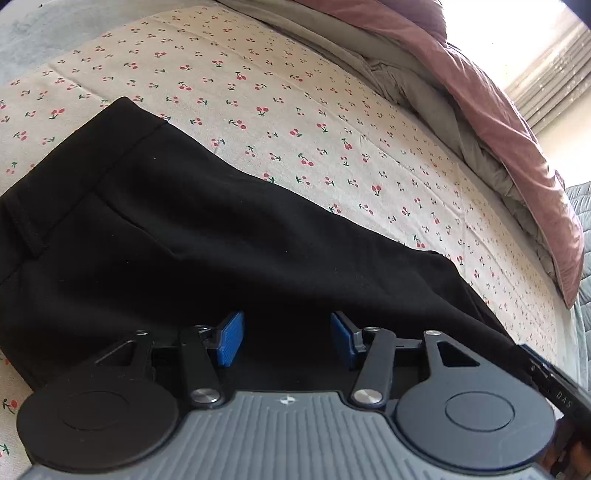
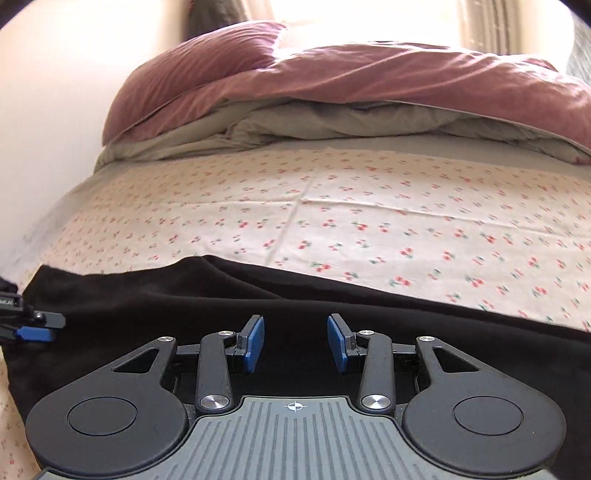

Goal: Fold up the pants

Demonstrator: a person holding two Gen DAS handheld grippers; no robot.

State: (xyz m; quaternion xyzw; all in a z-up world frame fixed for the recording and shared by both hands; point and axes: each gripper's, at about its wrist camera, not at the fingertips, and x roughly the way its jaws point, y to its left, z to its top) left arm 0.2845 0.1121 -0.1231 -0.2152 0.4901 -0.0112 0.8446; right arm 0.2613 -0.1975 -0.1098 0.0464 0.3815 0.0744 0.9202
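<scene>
Left wrist: left gripper above black pants, jaws spread, pinching nothing; pants flat on cherry-print bed sheet.
Right wrist: right gripper above pants, jaws spread, nothing between.

Light: daylight floods from the window, blown out | Blur: my right view smears the bedsheet | Edges: fisheye bending, dark corners | Detail: black pants show little.

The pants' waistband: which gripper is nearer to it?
Left. The left gripper hovers open over the black pants, with the waistband in its view. The right gripper, open, is over plain black fabric, with no waistband in its view.
</scene>
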